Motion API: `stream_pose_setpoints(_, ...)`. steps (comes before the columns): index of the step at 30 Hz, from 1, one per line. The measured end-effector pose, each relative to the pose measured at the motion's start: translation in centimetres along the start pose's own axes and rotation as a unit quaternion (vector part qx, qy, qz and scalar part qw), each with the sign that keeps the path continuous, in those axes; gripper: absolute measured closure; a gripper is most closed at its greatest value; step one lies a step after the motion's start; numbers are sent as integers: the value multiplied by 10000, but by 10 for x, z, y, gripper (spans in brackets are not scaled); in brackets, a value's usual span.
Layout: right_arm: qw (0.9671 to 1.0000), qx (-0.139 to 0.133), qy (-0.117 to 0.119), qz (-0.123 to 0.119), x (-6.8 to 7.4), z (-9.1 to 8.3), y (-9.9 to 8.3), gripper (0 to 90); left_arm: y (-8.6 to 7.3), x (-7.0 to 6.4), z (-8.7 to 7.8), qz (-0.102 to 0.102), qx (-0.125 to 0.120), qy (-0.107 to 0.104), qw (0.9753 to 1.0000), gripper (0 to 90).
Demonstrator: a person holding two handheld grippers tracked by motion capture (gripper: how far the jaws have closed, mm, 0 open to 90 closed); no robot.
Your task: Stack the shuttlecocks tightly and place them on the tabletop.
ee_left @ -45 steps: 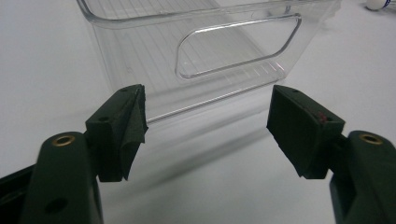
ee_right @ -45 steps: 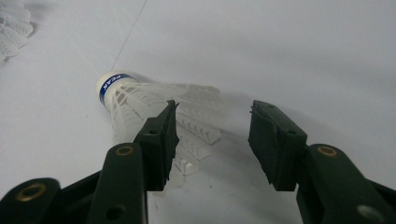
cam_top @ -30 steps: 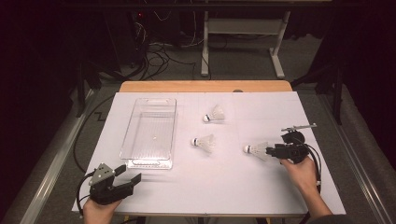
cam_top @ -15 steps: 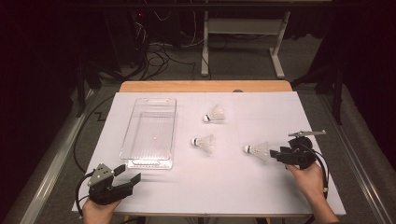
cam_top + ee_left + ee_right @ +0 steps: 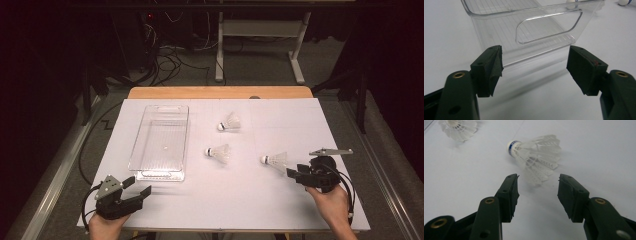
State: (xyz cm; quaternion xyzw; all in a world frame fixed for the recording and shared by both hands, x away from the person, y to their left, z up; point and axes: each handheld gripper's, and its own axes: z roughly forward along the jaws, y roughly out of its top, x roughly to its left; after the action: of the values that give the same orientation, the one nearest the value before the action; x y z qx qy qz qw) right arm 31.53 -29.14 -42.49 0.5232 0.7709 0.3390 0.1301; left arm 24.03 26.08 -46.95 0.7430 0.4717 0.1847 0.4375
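Note:
Three white shuttlecocks lie on the white table: one at the back [image 5: 230,122], one in the middle [image 5: 218,152], one at the right [image 5: 275,160]. My right gripper [image 5: 296,175] is open just behind the right shuttlecock [image 5: 535,152], whose feather skirt faces the gap between the jaws without touching them. Another shuttlecock [image 5: 457,127] lies farther off at the top left of the right gripper view. My left gripper [image 5: 136,187] rests open at the table's near left corner, facing the near end wall of the clear plastic bin [image 5: 161,135], which the left gripper view shows close up [image 5: 524,17].
The white table sheet [image 5: 220,200] has bare room between the two grippers. A wooden strip [image 5: 220,92] runs along the far edge. Cables and a stand's legs lie on the floor beyond the table.
My right gripper has drawn back toward the near right, off the right shuttlecock, which now lies free ahead of the jaws. The left gripper has stayed put.

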Motion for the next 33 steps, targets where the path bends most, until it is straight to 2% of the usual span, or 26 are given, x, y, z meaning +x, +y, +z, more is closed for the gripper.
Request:
stream_pose_setpoints(6, 10000, -2, 3, -97, 13, 0, 3, 523, 0, -2, -2, 69, -16, 3, 10000, 301)
stream_pose_setpoints(14, 9998, 94, 4, -151, 22, 12, 9, 523, 0, -3, -1, 104, -15, -15, 9999, 301)
stream_pose_setpoints(17, 9996, 161, -69, -224, 26, 19, 14, 523, 0, -3, 0, 97, -8, -18, 10000, 301)
stream_pose_setpoints(26, 9995, 214, -201, -148, 24, 32, 24, 546, 0, -3, 0, 92, -9, -36, 10000, 301)
stream_pose_setpoints(33, 9993, 274, -236, -126, 23, 40, 29, 628, 0, -3, 1, 117, 12, -34, 9999, 302)
